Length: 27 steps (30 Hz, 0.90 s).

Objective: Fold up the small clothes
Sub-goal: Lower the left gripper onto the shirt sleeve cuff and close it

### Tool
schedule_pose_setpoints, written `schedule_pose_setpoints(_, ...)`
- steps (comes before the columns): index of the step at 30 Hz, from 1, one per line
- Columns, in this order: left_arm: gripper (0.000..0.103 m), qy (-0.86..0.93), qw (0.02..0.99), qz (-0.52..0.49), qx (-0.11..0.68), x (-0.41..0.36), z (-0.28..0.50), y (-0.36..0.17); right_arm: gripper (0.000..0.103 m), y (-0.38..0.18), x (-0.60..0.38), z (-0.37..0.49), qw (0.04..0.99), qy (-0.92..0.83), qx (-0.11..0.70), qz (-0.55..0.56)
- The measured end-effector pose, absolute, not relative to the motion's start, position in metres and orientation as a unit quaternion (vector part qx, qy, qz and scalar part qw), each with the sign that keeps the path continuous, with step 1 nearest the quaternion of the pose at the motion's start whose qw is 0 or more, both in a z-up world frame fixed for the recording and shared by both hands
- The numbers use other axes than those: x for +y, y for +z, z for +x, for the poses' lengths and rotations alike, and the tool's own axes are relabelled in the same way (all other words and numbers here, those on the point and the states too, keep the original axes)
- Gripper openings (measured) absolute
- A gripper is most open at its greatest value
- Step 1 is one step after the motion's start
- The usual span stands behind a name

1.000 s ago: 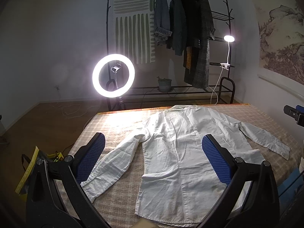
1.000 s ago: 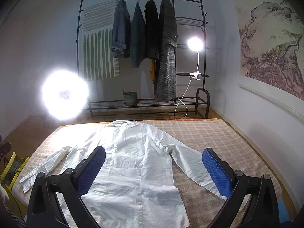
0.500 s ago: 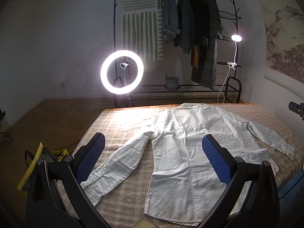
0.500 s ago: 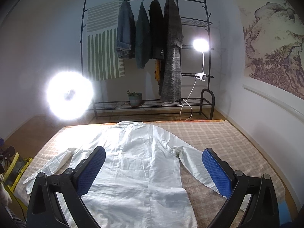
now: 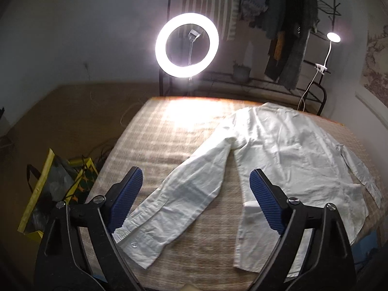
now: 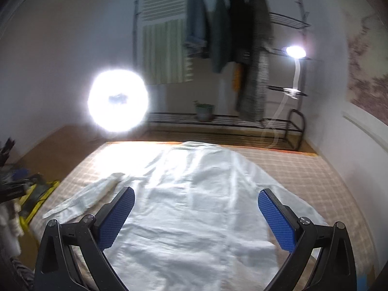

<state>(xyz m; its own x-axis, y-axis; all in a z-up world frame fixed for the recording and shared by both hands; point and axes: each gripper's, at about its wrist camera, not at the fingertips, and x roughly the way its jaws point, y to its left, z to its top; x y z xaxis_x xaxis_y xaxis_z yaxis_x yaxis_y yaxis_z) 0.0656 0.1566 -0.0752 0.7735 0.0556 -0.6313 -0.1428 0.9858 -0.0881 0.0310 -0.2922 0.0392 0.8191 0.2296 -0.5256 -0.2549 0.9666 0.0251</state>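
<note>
Shirt (image 5: 286,152), white, thin and limp, lies flat at frame centre; sleeve cuff (image 5: 143,237) lower left looks easiest to pinch. Left gripper (image 5: 194,201) and right gripper (image 6: 196,215) gape wide, empty.

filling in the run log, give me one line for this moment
stage: approach | left gripper: open, over sleeve cuff | right gripper: open, above white shirt | shirt: flat, unfolded on bed

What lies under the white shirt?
The white shirt lies spread flat on a checked beige mat, visible all around it. Whatever sits beneath the shirt's body is covered.
</note>
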Motion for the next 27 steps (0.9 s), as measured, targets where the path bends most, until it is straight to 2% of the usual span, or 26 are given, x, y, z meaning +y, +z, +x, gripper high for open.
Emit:
schedule_pose_setpoints(5,0.079,0.045,0.897,-0.143,0.415,0.22,0.099,-0.127,0.103,0.047,-0.249,0.044,0.95,0.191,0.247,-0.011)
schedule_pose_setpoints(14,0.079,0.05,0.843,-0.203,0.495,0.275,0.115,-0.194,0.1,0.015,-0.207,0.048,0.934,0.247,0.257,-0.034)
schedule_pose_setpoints(22,0.079,0.041,0.823,-0.178,0.539,0.267,0.12,-0.229,0.1,0.016,-0.221,0.043,0.938,0.242,0.247,-0.035)
schedule_pose_setpoints(24,0.074,0.038,0.821,-0.168,0.544,0.262,0.12,-0.232,0.1,0.017,-0.224,0.042,0.939,0.238,0.246,-0.038)
schedule_pose_setpoints(25,0.065,0.038,0.819,-0.165,0.548,0.26,0.121,-0.234,0.1,0.016,-0.225,0.042,0.939,0.236,0.246,-0.041)
schedule_pose_setpoints(27,0.056,0.042,0.822,-0.158,0.546,0.256,0.122,-0.233,0.1,0.014,-0.228,0.042,0.939,0.232,0.249,-0.047)
